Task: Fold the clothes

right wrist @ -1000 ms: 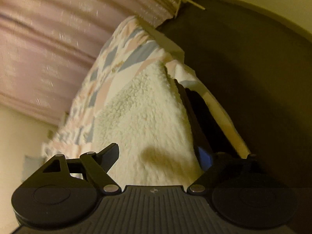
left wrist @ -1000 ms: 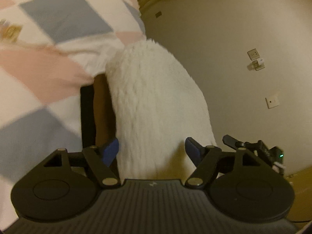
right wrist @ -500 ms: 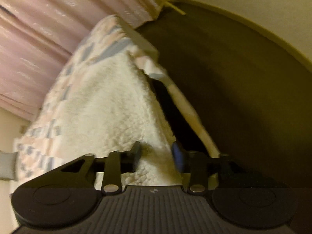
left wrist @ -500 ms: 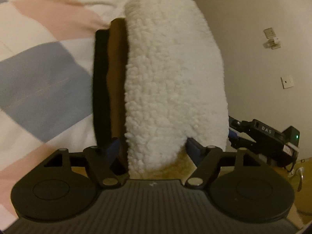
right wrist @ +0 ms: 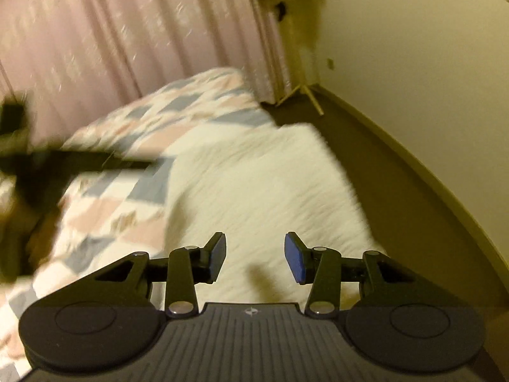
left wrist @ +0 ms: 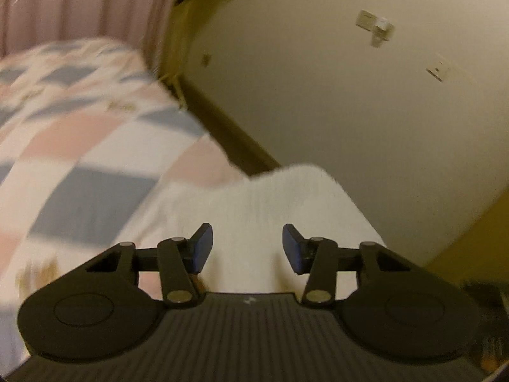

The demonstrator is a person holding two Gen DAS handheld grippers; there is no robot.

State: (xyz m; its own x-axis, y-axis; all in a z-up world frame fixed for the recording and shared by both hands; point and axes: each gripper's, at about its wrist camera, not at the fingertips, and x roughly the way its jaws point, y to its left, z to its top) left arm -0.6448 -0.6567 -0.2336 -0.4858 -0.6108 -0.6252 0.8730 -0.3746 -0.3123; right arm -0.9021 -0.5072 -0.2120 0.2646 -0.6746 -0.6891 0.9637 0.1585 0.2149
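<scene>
left wrist view looks along the left gripper [left wrist: 245, 248], whose two blue-padded fingers [left wrist: 201, 248] stand wide apart with nothing clamped between them. directly beyond and beneath the gap lies the white fleece garment [left wrist: 270, 203], spread flat and smeared by motion blur. whether the pads touch its pile cannot be told. past the left-hand finger runs the checked bedspread [left wrist: 89, 165] in pink, grey-blue and white squares, with the garment resting on it at the bed's edge. beyond the right-hand finger is the cream wall [left wrist: 334, 79] carrying a wall socket [left wrist: 375, 28] and a switch plate [left wrist: 438, 70], and a dark skirting board [left wrist: 229, 137] runs away ahead of the jaws. far ahead to the left hangs the pink curtain [left wrist: 79, 3].

right wrist view shows the right gripper [right wrist: 255, 256] likewise spread wide, holding nothing, its fingers [right wrist: 294, 258] framing the same white fleece garment [right wrist: 254, 184], which stretches ahead of the gap toward the bed's corner. a small shadow falls on the fleece just between the fingers. out to the left of the left-hand finger, a dark blurred shape crosses the bedspread [right wrist: 127, 210]; it looks like the other tool, though the blur makes this uncertain. ahead of the jaws the curtain [right wrist: 127, 31] hangs behind the bed, and to the right of the right-hand finger a brown floor [right wrist: 397, 172] meets the wall [right wrist: 413, 63].
</scene>
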